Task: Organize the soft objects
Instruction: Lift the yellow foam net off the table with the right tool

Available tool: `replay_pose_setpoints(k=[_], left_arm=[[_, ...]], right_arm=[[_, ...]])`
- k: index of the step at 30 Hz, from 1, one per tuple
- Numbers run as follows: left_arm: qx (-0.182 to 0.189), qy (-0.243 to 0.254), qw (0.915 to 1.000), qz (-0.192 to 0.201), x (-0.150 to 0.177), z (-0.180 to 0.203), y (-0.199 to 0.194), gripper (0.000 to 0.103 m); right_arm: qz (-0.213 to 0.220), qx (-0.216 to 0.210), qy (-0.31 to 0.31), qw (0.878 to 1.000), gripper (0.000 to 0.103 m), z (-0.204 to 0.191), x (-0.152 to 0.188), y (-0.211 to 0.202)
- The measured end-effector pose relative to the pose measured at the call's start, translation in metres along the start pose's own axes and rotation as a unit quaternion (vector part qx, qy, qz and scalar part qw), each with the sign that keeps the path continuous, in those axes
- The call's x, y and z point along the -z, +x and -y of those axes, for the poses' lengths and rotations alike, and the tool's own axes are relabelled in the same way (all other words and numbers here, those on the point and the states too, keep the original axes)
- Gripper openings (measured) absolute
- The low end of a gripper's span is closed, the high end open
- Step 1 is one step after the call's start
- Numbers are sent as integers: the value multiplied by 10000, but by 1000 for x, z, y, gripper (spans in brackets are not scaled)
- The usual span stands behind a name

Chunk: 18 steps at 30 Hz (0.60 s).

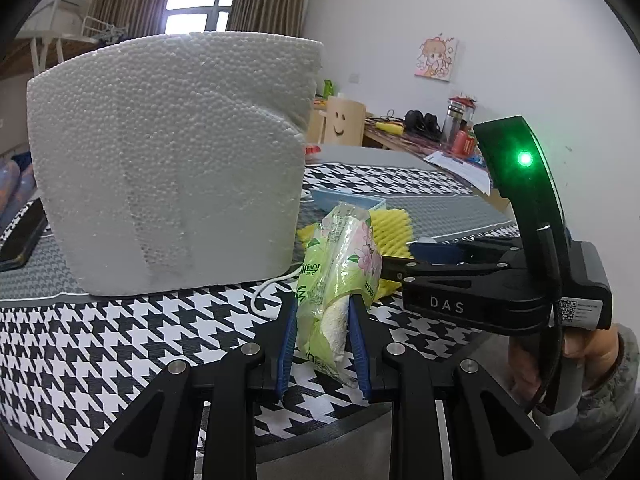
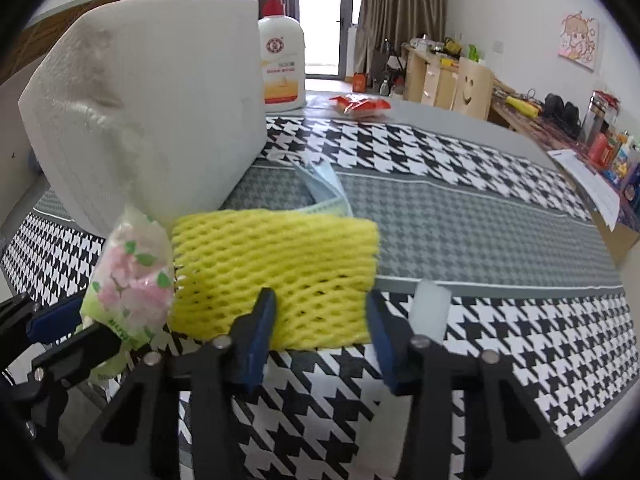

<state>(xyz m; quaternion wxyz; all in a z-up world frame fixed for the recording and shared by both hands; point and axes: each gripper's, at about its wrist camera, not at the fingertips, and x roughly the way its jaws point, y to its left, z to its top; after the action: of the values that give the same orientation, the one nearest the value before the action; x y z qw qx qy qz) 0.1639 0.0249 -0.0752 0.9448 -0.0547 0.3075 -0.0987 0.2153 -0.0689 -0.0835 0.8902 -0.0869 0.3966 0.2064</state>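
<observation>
My left gripper point(image 1: 323, 316) is shut on a green tissue pack point(image 1: 340, 256) with pink flowers, held upright just above the houndstooth cloth. The same tissue pack point(image 2: 132, 280) shows at the left of the right wrist view. Beside it lies a yellow foam net point(image 2: 276, 268), also seen as the yellow net point(image 1: 394, 224) behind the pack. My right gripper point(image 2: 320, 310) is open around the net's near edge. The net's left part runs on past the left pad, and the net does not look squeezed. In the left wrist view, the right gripper point(image 1: 396, 268) reaches in from the right.
A big white foam block point(image 1: 168, 160) stands behind on the left. A blue face mask point(image 2: 324, 188) lies past the net. A lotion bottle point(image 2: 282, 68) and a red packet point(image 2: 360, 104) sit further back. A small white piece point(image 2: 430, 308), a cord point(image 1: 272, 284) and a phone point(image 1: 20, 236) lie nearby.
</observation>
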Motion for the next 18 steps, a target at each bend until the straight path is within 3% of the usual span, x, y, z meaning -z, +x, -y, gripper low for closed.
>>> replay_pose_setpoints(k=[3,5,6,18], left_arm=[[-17,17,10000,-19,-2,1,5,27],[-34,12,10000,-10,-4,2,8,27],[-41,1,10000,7,0,0,6,27],[-235,-4,9991,360,9,-1,-34,27]], right_arm=[[12,-24,-66,10000,35,-2,1,0],[10,-124,-91,9999,17,-5,1,-2],[2,-218,-68,9997,12,-5,1,-3],[736,-309,109,9967,11,-7,8,-72]])
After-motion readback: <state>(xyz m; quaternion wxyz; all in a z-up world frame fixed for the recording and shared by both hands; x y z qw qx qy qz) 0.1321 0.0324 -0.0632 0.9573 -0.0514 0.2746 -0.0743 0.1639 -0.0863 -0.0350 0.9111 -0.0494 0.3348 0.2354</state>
